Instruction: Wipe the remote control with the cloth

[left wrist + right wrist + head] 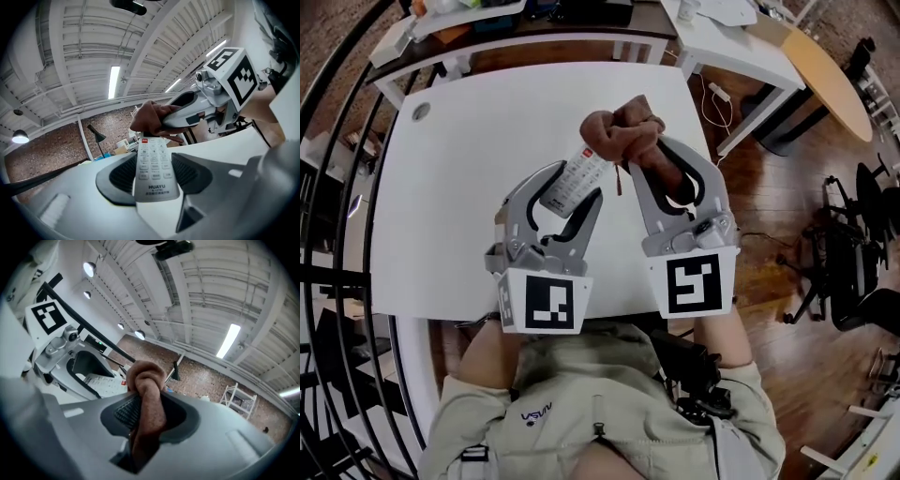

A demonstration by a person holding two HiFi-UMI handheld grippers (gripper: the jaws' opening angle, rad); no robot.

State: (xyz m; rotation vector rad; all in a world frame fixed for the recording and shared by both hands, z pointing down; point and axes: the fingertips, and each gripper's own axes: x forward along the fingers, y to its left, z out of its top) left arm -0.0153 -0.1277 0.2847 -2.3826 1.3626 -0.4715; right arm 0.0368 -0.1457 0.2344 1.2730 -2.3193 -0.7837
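The left gripper clamps the remote over the table. The right gripper squeezes the cloth (bunched up), which touches the remote's far end.

A slim, pale grey remote control with a red button at its far end is gripped lengthwise between the left gripper's jaws. A brown cloth, bunched into a wad, is clamped in the right gripper's jaws. The wad covers the remote's far tip.
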